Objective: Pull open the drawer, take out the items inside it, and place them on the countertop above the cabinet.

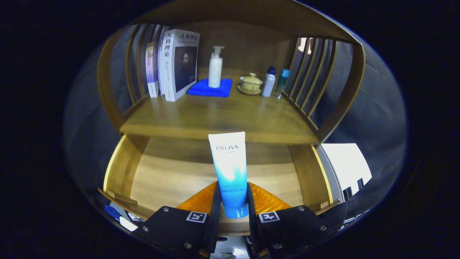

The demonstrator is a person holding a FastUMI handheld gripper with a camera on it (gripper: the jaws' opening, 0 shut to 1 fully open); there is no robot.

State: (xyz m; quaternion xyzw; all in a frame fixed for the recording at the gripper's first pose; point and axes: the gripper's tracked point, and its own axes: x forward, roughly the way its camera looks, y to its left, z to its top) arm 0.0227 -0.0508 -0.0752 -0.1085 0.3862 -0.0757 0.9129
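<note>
My gripper is shut on a white-and-blue tube, both fingers pressing its lower part near the blue cap. The tube stands upright between them, its crimped end up, held above the pulled-out wooden drawer. The drawer's floor beneath looks bare. Just beyond the tube's top lies the front edge of the wooden countertop above the cabinet.
On the countertop stand several books at the back left, a white pump bottle on a blue folded cloth, a lidded teacup on a saucer, and two small bottles. Slatted wooden sides flank the countertop.
</note>
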